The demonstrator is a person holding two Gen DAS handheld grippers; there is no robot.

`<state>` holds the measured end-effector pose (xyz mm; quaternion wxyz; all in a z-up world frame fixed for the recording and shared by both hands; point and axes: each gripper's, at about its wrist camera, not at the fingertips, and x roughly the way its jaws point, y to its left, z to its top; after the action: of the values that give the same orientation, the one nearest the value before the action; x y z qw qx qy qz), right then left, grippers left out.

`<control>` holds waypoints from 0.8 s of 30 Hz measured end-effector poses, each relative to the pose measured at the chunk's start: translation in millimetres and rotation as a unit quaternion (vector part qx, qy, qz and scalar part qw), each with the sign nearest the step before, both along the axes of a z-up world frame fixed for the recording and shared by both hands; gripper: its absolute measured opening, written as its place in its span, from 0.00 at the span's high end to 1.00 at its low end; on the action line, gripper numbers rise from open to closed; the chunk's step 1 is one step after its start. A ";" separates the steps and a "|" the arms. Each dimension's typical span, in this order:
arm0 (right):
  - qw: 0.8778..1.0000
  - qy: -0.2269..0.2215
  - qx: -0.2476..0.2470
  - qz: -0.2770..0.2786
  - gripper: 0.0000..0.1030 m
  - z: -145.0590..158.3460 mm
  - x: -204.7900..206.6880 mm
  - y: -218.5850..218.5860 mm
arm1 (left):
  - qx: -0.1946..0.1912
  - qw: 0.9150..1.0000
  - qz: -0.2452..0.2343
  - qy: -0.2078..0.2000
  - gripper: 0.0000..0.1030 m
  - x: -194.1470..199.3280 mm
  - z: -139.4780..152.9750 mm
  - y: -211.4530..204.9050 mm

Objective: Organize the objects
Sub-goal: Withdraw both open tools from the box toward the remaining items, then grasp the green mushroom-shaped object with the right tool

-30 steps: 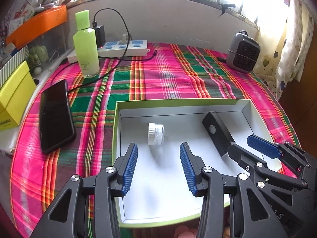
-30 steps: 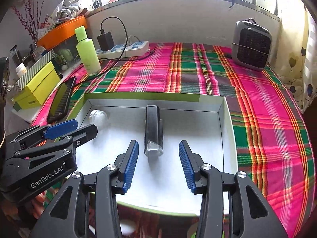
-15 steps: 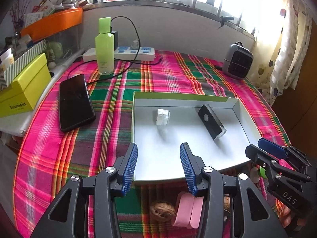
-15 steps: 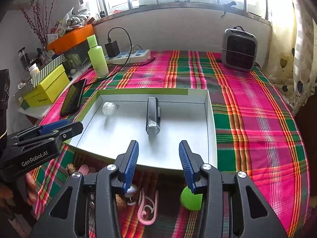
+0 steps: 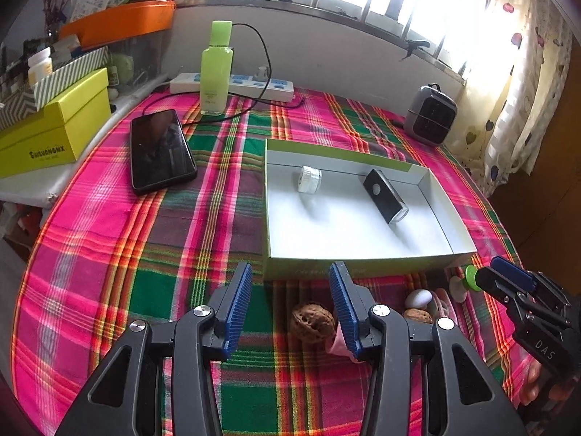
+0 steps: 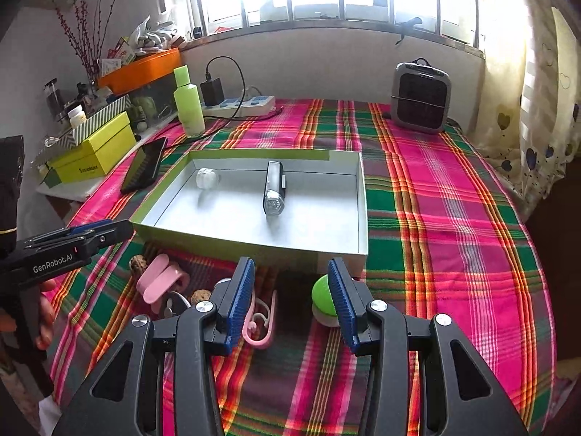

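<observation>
A shallow green-rimmed box (image 5: 363, 272) (image 6: 250, 245) lies on the plaid cloth, holding a small white jar (image 5: 309, 178) (image 6: 207, 178) and a black flashlight (image 5: 385, 196) (image 6: 274, 187). In front of it lie loose items: a walnut (image 5: 312, 321), a pink clip (image 6: 159, 281), a pink hook (image 6: 259, 323), a green-and-white knob (image 6: 323, 299) and a white egg-shaped piece (image 5: 418, 298). My left gripper (image 5: 290, 299) hangs open above the cloth just before the box, nothing between its fingers. My right gripper (image 6: 290, 299) is open too, over the pink hook and beside the green knob.
A black phone (image 5: 159, 150), a green bottle (image 5: 216, 69), a power strip with cable (image 5: 250, 85) and a grey heater (image 5: 430, 114) sit around the box. Yellow boxes (image 5: 54, 134) and an orange tray (image 5: 120, 23) stand at the left. A hand (image 6: 43, 312) holds the left gripper.
Both grippers have pulled back from over the box interior to in front of it, bringing the loose items at the near edge into view. Jaw widths look the same.
</observation>
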<state>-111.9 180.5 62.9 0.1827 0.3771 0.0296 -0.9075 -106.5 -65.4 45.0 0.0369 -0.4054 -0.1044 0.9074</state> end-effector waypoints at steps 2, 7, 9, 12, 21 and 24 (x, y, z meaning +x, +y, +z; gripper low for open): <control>1.000 0.000 -0.004 -0.007 0.58 -0.1 4.3 8.1 | 0.002 1.000 -0.007 -0.006 0.58 2.6 -4.8 0.8; 0.999 -0.001 -0.004 -0.034 0.58 -1.6 9.4 29.7 | 0.010 1.000 -0.003 -0.012 0.58 7.0 -11.9 -2.1; 0.999 0.000 -0.002 -0.039 0.58 -2.1 9.3 34.0 | 0.014 1.000 -0.001 -0.014 0.58 7.9 -14.2 -3.2; 0.999 -0.004 0.000 -0.050 0.58 -6.1 7.6 40.5 | 0.018 1.000 -0.003 -0.023 0.58 8.0 -19.2 -2.9; 0.999 -0.019 -0.010 -0.044 0.58 -17.2 0.8 40.6 | 0.032 0.999 -0.003 -0.026 0.58 8.6 -22.0 -3.7; 0.999 -0.023 -0.012 -0.035 0.58 -20.6 -1.9 35.9 | 0.036 0.999 -0.006 -0.025 0.58 8.6 -23.3 -4.7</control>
<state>-113.7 216.4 42.3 0.1564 0.3963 0.0012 -0.9047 -97.9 -70.1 21.6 0.0542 -0.4273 -0.1356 0.8922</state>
